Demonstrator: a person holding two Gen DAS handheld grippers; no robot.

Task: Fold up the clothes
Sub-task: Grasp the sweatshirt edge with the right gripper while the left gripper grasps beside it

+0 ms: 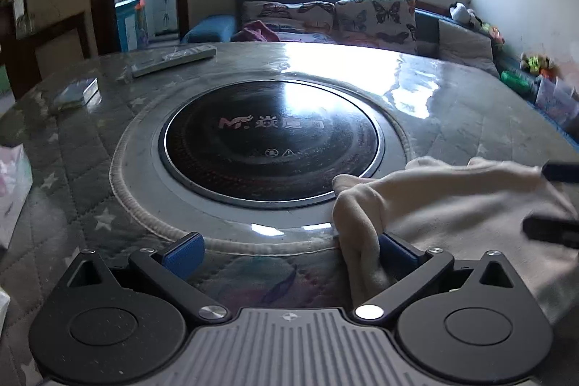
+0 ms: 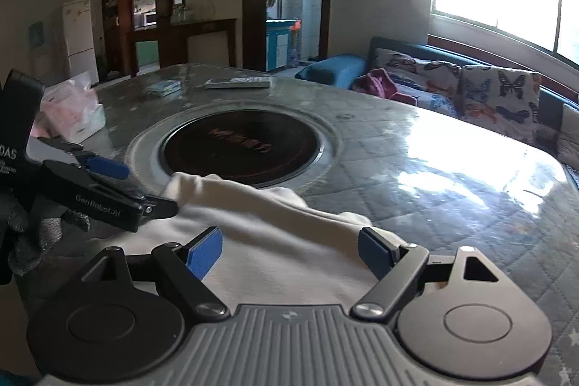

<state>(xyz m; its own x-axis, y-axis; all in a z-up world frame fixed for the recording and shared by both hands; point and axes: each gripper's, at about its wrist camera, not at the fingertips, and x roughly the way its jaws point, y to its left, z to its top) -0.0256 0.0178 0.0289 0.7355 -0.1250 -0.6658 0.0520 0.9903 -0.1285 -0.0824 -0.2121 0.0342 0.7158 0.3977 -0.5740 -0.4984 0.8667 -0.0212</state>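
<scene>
our left gripper (image 1: 287, 250) and right gripper (image 2: 289, 254) both hover with fingers spread wide, gripping nothing, over the cream garment (image 2: 260, 241) rumpled at the bench's (image 2: 434, 169) near edge beside the round cooktop (image 1: 271, 140).

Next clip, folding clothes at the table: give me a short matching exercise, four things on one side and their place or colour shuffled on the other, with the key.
Things:
1. garment
2. cooktop
3. remote control
4. cushions

Descriptions:
A. butterfly print, on the sofa
B. cream, bunched at the near table edge
C. black round disc set in the table's middle
D. grey, lying at the far side of the table

Pairs: 1-B, 2-C, 3-D, 4-A
</scene>
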